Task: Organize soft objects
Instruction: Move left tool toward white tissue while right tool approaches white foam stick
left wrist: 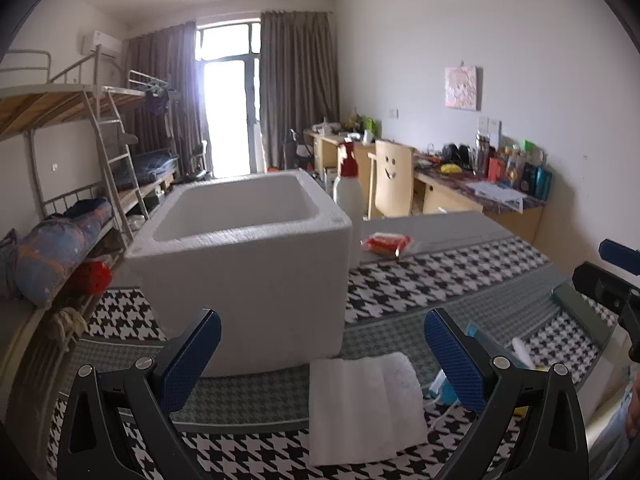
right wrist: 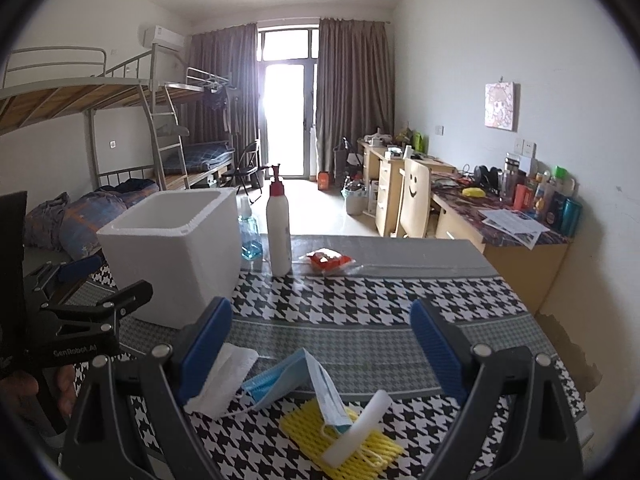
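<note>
Nothing soft has gone into the white foam box as far as I can see, though its floor is hidden from me; I judge the sorting barely begun, with every piece left on the counter and its slick houndstooth cloth; the box is thick-walled, squarish and open-topped; the folded white cloth lies flat and fluffy just before it; the pleated blue face mask sits crumpled beside that; the yellow foam netting is ribbed and springy, under a small white foam strip; my left tongs hang spread wide over the cloth, gripping nothing; my right tongs gape wide above the mask, likewise bare.
</note>
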